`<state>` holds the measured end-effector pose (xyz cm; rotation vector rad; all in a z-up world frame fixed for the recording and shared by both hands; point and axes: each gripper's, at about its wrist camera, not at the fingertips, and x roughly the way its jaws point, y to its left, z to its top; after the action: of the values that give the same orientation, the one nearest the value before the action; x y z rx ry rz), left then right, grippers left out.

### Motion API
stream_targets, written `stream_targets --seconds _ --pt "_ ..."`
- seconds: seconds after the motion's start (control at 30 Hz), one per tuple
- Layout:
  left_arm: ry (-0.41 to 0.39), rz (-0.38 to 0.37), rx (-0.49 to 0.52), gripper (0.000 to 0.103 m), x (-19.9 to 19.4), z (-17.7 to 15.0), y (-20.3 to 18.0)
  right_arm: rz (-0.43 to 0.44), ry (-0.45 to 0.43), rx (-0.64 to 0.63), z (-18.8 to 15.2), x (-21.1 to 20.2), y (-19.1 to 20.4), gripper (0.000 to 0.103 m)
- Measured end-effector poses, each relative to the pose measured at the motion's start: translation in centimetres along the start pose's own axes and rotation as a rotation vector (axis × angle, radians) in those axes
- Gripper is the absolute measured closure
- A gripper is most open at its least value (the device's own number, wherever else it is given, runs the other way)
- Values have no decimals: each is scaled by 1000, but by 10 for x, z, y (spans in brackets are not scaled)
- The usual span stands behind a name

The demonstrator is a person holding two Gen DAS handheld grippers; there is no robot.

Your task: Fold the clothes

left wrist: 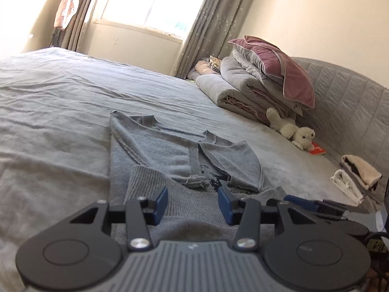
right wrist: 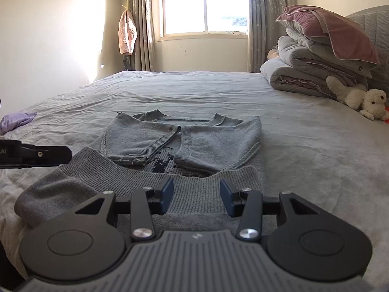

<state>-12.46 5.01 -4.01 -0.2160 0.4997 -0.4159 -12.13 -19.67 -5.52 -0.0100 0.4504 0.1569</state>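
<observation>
A grey knit sweater (left wrist: 170, 155) (right wrist: 184, 141) lies flat on the bed, both sleeves folded in across its chest over a dark print. Its ribbed hem (left wrist: 189, 204) (right wrist: 194, 185) is nearest the cameras, turned up toward the sleeves. My left gripper (left wrist: 193, 202) is open just over the hem, its blue pads apart and pressing on nothing. My right gripper (right wrist: 197, 196) is open the same way over the hem's right part. Each gripper shows in the other's view: the right gripper (left wrist: 313, 205) from the side, and the left gripper (right wrist: 36, 155) at the left edge.
Grey bed sheet (right wrist: 304, 146) all around. Folded quilts (left wrist: 245, 90) with a mauve pillow (left wrist: 274, 65) stand by the padded headboard (left wrist: 345, 102). A white plush toy (left wrist: 294, 131) and a pile of folded clothes (left wrist: 357, 177) lie at right. A lilac cloth (right wrist: 17, 119) lies far left.
</observation>
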Motion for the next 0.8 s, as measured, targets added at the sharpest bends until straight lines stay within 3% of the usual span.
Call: stream_targets --seconds 0.07,0.17,0.37,0.5,0.63,0.73,0.8 --pt "17 19 24 58 10 -8 5 -14 15 -20 -3 10 -2 56" --pt "26 29 16 69 14 -20 22 -50 17 -13 -13 12 -21 56" --pt "56 -7 -73 65 -4 -3 41 -20 14 144 -11 -11 -65 53" --pt "44 -41 -100 61 3 16 36 31 3 113 -1 -14 -55 53" --pt "142 15 -64 62 33 13 36 27 80 31 -1 7 -41 52" --pt "162 3 -36 63 32 15 42 28 95 4 -6 11 -46 52" --pt "173 7 -21 63 27 19 45 29 105 21 -4 7 -53 44"
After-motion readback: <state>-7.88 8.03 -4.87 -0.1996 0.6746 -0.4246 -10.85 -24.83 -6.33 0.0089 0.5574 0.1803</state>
